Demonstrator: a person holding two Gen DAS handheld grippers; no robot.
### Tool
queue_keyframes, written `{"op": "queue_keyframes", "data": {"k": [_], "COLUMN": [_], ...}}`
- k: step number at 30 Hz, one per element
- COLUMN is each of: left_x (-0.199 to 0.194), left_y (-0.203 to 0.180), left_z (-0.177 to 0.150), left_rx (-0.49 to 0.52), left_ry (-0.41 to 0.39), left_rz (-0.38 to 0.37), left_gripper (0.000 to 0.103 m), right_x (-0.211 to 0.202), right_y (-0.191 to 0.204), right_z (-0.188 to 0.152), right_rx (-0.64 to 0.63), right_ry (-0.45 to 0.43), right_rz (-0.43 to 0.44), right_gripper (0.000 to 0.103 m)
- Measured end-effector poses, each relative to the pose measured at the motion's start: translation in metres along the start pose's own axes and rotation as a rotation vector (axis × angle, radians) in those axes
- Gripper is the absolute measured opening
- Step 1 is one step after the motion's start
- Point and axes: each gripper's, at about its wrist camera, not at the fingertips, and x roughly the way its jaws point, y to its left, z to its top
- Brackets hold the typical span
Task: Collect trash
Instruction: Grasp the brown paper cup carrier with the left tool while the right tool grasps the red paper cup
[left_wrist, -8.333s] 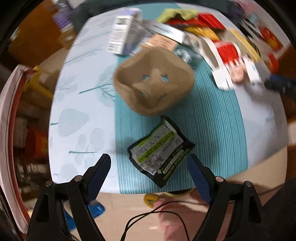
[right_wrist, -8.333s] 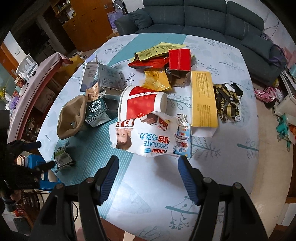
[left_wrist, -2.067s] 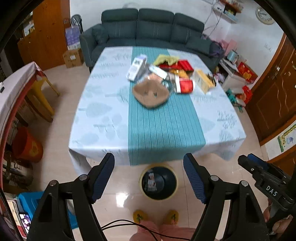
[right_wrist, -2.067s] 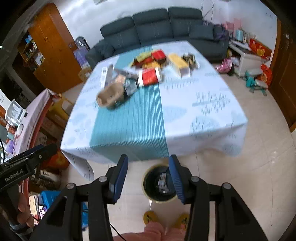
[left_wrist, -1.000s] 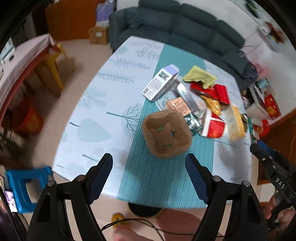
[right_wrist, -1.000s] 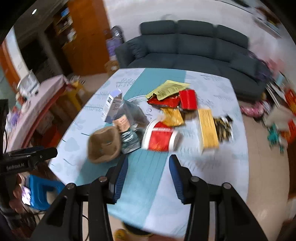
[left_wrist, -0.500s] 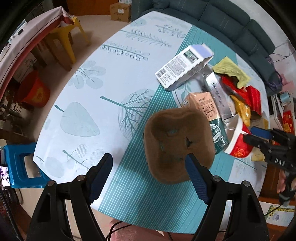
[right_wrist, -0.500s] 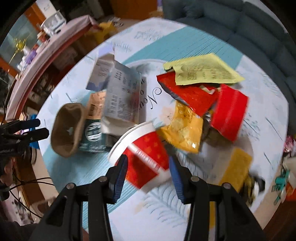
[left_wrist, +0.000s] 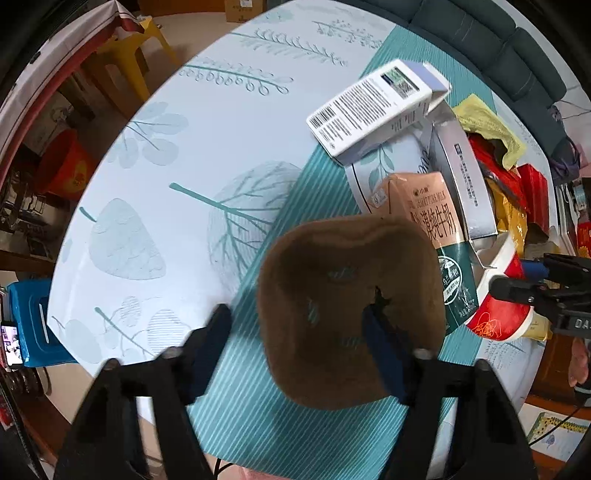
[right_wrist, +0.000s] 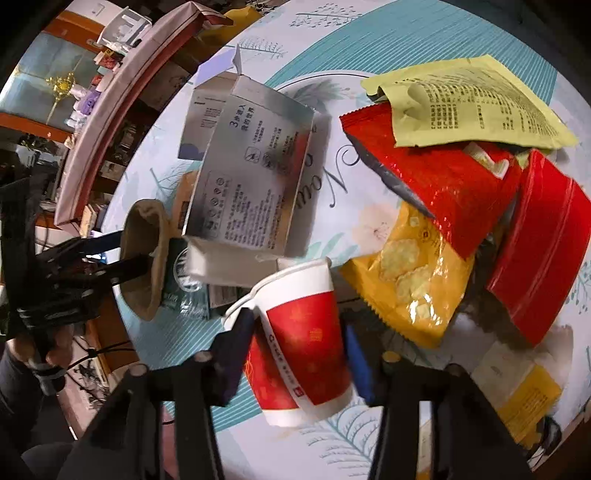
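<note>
A brown pulp cup carrier (left_wrist: 351, 314) sits upside up on the teal runner, seen edge-on in the right wrist view as the carrier (right_wrist: 144, 258). My left gripper (left_wrist: 295, 343) points straight down over it, its jaws closing. One finger is inside the carrier and the other outside its left wall, with a gap still showing. A red and white paper cup (right_wrist: 306, 343) lies on its side between the fingers of my right gripper (right_wrist: 295, 354), whose jaws are closing slightly. No squeeze shows on the cup. The right gripper (left_wrist: 517, 280) hovers at the cup's rim.
A white box (left_wrist: 376, 107), a silver box (right_wrist: 251, 177) and a milk carton (left_wrist: 432, 221) crowd behind the carrier. Yellow packet (right_wrist: 472, 99), red wrappers (right_wrist: 443, 184) and a yellow snack bag (right_wrist: 406, 288) lie right of the cup. A blue stool (left_wrist: 26, 325) stands off the table's edge.
Both grippers have come down close to the table. The left jaws have narrowed around the carrier's wall. The right gripper has moved over the red cup.
</note>
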Motion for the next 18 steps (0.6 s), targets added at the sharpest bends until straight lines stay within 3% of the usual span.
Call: {"op": "queue_keyframes", "data": {"k": [2, 6, 14, 18], "left_x": [0.004, 0.007, -0.011, -0.026], "left_y": [-0.002, -0.004, -0.012, -0.013], "left_z": [0.0, -0.004, -0.026, -0.038], "left_rx": [-0.004, -0.018, -0.034, -0.027], "left_ry": [0.02, 0.02, -0.03, -0.083], "left_rz": [-0.002, 0.024, 0.027, 0.025], "left_gripper": [0.042, 0.022, 0.016, 0.015], "right_x": [-0.004, -0.01, -0.036, -0.048], "right_y": [0.0, 0.007, 0.031, 0.048], "right_z": [-0.003, -0.015, -0.046, -0.062], "right_rx": [0.0, -0.013, -0.005, -0.002], "right_ry": [-0.012, -0.038, -0.184, -0.265], "right_rz": [0.008, 0.009, 0.011, -0.089], "right_gripper": [0.042, 0.039, 0.037, 0.037]}}
